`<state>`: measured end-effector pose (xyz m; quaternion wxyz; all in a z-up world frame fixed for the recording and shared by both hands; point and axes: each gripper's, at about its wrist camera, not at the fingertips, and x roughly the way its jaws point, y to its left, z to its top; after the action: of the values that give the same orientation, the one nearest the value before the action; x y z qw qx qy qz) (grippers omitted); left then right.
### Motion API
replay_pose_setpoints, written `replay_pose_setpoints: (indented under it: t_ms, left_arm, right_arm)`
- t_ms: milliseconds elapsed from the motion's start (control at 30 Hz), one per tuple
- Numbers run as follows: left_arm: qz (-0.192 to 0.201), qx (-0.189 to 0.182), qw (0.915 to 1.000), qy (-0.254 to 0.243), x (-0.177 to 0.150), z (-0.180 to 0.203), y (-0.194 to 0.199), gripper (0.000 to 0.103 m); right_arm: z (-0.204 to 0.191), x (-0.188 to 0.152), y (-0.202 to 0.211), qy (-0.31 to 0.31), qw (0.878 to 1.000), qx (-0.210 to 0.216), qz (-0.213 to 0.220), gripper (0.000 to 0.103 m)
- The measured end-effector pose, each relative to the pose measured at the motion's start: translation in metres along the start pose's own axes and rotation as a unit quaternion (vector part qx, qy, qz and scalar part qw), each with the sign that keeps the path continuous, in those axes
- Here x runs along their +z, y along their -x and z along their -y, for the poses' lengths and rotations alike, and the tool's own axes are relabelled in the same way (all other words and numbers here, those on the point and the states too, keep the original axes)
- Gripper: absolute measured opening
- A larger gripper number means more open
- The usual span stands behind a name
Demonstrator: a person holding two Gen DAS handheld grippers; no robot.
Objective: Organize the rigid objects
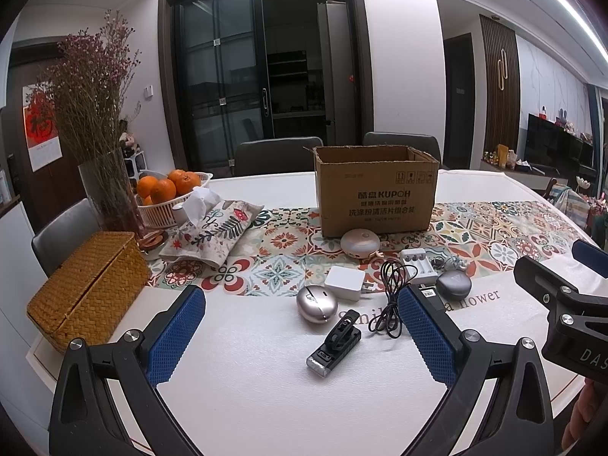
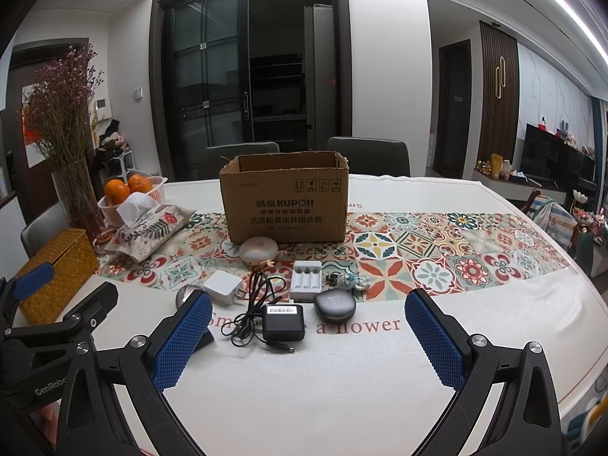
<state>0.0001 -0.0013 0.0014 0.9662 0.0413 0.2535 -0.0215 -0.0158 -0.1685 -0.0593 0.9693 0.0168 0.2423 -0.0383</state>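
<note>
Round white worktop (image 2: 342, 399) with a tiled floral runner across it and red lettering near the front edge, readable in part as "a flower". Open cardboard box (image 2: 284, 199) stands upright mid-runner, printed "KUPOH" with Chinese text and handling symbols; its interior is not visible. Woven yellow basket (image 1: 85, 290) at the left edge, beside a glass vase of dried flowers (image 1: 95, 114), a white basket of oranges (image 1: 167, 193) and a floral fabric tissue holder (image 1: 212, 228). Left gripper (image 1: 300, 342) hovers over the front of the worktop, jaws spread wide, holding nothing; right gripper (image 2: 307, 336) likewise wide apart and empty, with "GenRobo" legible on the neighbouring tool's body in the right wrist view. Small items lie loose in front of the box: round pale device (image 1: 359, 242) touching the box foot, white battery charger (image 2: 307, 280), white plug adapter (image 1: 345, 282), black power adapter (image 2: 284, 321) with a barcode label and coiled black cable (image 1: 389, 304), grey rounded-triangle case (image 2: 334, 304), silver egg-shaped case (image 1: 316, 303), black clip-like gadget (image 1: 334, 344) nearest the left gripper, small blue figurine (image 2: 351, 280).
</note>
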Motion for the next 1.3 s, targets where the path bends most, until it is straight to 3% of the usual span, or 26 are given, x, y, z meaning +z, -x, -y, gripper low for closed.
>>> replay_pose_setpoints:
  t_ms: [900, 1133, 1300]
  left_arm:
    - [-0.017, -0.016, 0.9997, -0.009, -0.009, 0.001, -0.01, 0.103]
    - [-0.044, -0.039, 0.9977, -0.034, -0.025, 0.001, -0.027, 0.102]
    - [-0.076, -0.076, 0.9927, -0.054, -0.038, 0.003, -0.047, 0.099]
  right_arm:
    - [0.0, -0.005, -0.011, -0.007, 1.0, 0.013, -0.013, 0.103]
    - [-0.004, -0.015, -0.028, 0.003, 0.999, 0.026, -0.033, 0.103]
    - [-0.008, -0.023, -0.045, 0.007, 0.998, 0.035, -0.051, 0.103]
